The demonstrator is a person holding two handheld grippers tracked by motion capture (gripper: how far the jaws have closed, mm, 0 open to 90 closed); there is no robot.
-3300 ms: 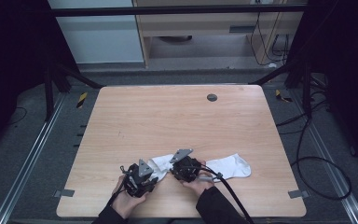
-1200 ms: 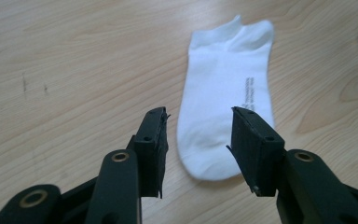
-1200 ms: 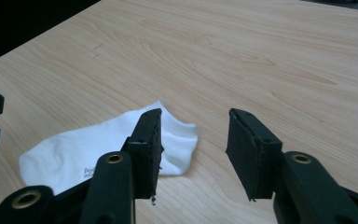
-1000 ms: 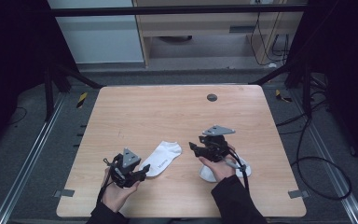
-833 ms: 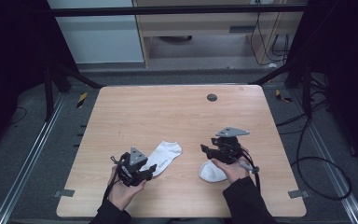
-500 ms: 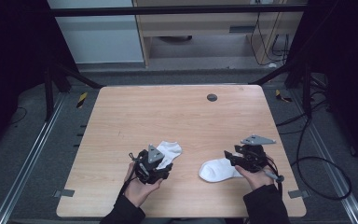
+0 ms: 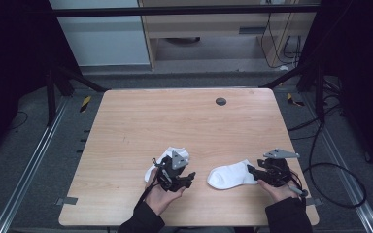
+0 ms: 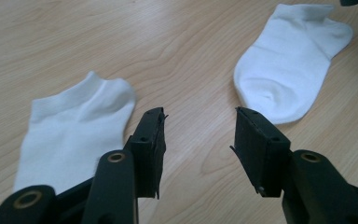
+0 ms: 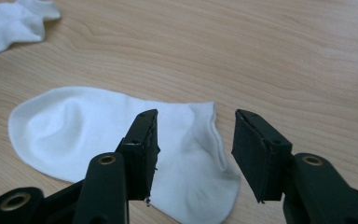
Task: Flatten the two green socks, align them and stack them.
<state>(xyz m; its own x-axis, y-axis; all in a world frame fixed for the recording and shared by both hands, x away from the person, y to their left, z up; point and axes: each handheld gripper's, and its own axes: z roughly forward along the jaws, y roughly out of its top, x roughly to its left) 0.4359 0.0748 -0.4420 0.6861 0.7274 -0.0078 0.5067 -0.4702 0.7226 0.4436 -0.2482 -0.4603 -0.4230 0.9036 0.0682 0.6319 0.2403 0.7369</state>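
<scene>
Wooden table [image 7: 141, 121], two white socks [image 7: 230, 174], dark room

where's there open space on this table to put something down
The whole far half of the table is bare, apart from the hole. So is the strip between the left sock and right sock. The near edge is crowded by both tools and hands.

Gaping left tool [image 8: 199, 133], two white socks [image 8: 74, 128], table [image 8: 121, 42]
</scene>
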